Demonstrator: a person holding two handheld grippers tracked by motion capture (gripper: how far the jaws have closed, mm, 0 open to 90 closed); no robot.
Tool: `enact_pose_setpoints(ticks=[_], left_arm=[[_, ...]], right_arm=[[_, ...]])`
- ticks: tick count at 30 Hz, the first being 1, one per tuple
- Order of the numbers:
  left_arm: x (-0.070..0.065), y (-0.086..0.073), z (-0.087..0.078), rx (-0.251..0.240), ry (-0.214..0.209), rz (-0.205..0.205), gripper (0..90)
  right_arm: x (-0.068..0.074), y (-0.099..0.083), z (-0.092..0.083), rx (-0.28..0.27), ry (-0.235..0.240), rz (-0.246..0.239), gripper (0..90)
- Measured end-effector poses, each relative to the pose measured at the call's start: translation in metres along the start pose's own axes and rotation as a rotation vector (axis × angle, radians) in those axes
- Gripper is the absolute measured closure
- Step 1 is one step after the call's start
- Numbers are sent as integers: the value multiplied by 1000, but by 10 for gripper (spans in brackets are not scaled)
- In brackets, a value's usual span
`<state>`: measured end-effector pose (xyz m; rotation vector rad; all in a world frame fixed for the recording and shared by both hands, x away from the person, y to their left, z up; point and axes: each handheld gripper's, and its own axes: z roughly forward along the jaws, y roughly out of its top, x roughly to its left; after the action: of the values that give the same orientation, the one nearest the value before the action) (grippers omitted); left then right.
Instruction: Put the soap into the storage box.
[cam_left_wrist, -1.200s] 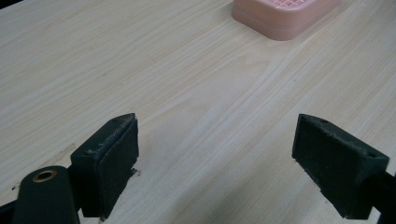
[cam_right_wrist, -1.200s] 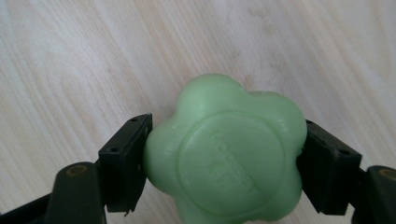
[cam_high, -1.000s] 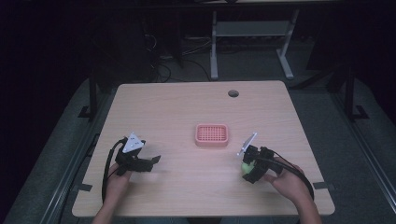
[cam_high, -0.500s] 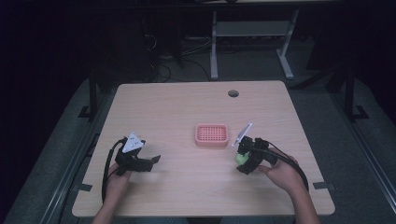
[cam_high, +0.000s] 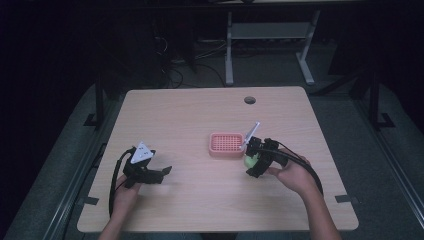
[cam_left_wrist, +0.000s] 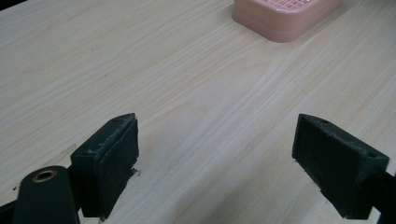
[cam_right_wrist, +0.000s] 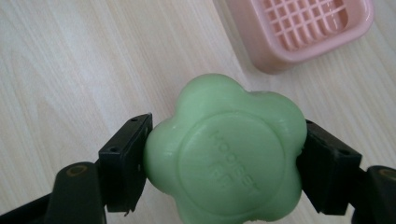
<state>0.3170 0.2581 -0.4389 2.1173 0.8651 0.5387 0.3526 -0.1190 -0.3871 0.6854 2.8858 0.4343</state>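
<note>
A green flower-shaped soap is clamped between the jaws of my right gripper. In the high view the soap hangs just right of a pink slatted soap dish at the table's middle. That dish lies close ahead, up and to the right, in the right gripper view. My left gripper rests low over the table at the left, open, its jaws wide apart with only bare wood between them. The pink dish shows far off at the top of the left gripper view.
The light wooden table has a round cable hole near its far edge. Black cables trail from both grippers toward the near edge. A white desk frame stands on the dark floor beyond the table.
My right gripper has carried the green soap leftward and slightly forward, closer to the pink dish. The left gripper has stayed put.
</note>
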Motion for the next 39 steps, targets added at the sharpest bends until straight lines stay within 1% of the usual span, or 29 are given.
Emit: enact_pose_setpoints(ticks=[3,5,7,11,13,16,21,28,31,34,38,39], left_arm=[[0,0,0,8,-2,0,144],[0,0,0,1,0,-1,144],[0,0,0,5,-1,-4,144],[0,0,0,7,-1,-6,144],[0,0,0,4,-2,-4,144],[0,0,0,3,-1,-4,144],[0,0,0,3,-2,-4,144],[0,0,0,2,-3,-5,144],[0,0,0,2,-4,-6,144],[0,0,-1,0,-4,-6,144],[0,0,0,0,-4,-6,144],[0,0,0,0,-4,-6,144]], right_arm=[[-2,4,0,-2,2,1,255],[-4,7,0,-5,0,-2,255],[-6,9,0,-12,9,4,255],[-10,14,-1,-10,5,2,255],[-12,17,-1,-14,13,6,255],[-15,22,-1,-11,12,3,255],[-20,33,-2,-13,23,2,255],[-27,48,-1,-10,19,-4,255],[-29,53,-1,-13,25,-1,255],[-30,57,-1,-6,23,-5,255],[-32,62,-2,-10,25,-11,255],[-32,64,-1,-9,25,-6,255]])
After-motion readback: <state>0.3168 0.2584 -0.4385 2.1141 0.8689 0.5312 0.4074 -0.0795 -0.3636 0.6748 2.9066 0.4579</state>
